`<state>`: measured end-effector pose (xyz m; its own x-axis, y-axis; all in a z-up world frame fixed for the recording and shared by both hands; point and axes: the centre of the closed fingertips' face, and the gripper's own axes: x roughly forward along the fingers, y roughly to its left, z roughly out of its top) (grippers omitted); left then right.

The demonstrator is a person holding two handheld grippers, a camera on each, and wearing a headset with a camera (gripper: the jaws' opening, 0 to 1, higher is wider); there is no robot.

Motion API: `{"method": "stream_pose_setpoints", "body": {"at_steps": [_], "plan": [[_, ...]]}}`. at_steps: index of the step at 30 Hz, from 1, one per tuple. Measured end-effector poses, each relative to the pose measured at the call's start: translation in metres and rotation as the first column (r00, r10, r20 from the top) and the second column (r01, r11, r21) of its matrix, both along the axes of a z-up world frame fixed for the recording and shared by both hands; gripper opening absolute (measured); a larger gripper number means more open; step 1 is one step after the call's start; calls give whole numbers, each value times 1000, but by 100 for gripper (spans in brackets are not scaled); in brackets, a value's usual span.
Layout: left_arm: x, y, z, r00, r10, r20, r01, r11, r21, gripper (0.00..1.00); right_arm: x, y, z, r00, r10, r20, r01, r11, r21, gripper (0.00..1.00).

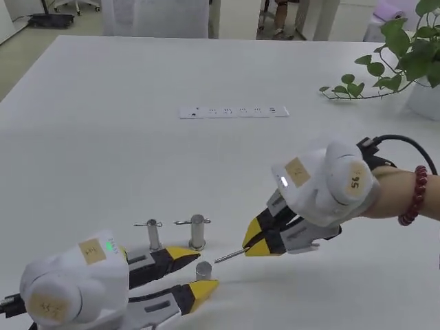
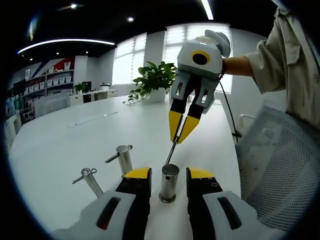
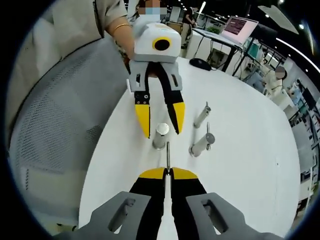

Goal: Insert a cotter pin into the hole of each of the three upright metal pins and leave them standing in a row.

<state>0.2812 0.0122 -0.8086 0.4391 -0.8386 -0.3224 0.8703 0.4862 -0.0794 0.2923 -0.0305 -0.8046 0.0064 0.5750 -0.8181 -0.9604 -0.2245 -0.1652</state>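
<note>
White bench (image 1: 103,124) carries everything. In the head view the left tool (image 1: 196,269) comes in from 7 o'clock. Its yellow-tipped jaws are partly open and stand on either side of the bare pin (image 1: 203,269), a short upright metal cylinder. In the left gripper view a thin gap shows on each side of that pin, so the jaws have hold of nothing.

The right tool (image 1: 249,246) reaches in from 3 o'clock, and its jaws are pressed together on the loose cotter pin (image 1: 229,256). That thin metal rod sticks out of the tips toward 8 o'clock, and its free end lies just beside the top of the bare pin. I cannot tell if the two are touching.

At 12 o'clock of the bare pin stands the nearer pin (image 1: 197,234), upright, with a fitted cotter pin (image 1: 184,222) crossing its head. At 10 o'clock of the bare pin stands the farther pin (image 1: 153,235), also upright, with a second fitted cotter pin (image 1: 143,224) through its top. The three stand near one another, apart.

Well beyond them toward 12 o'clock, a power strip (image 1: 234,111) lies flat on the bench. A potted plant (image 1: 405,58) sits at 2 o'clock, by the bench's far corner.
</note>
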Motion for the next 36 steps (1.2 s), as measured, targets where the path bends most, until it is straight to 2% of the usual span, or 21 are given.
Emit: {"method": "stream_pose_setpoints", "body": {"at_steps": [11, 25, 36], "plan": [[-1, 2, -2, 1000, 3, 2, -3, 1000, -6, 25, -4, 7, 1, 998, 58, -28, -56, 997, 44, 3], [-1, 2, -5, 1000, 6, -13, -6, 1000, 4, 16, -7, 9, 6, 996, 73, -56, -68, 995, 76, 3], [-2, 0, -6, 1000, -18, -7, 18, 1000, 20, 12, -7, 11, 7, 995, 71, -71, -64, 993, 96, 3]]}}
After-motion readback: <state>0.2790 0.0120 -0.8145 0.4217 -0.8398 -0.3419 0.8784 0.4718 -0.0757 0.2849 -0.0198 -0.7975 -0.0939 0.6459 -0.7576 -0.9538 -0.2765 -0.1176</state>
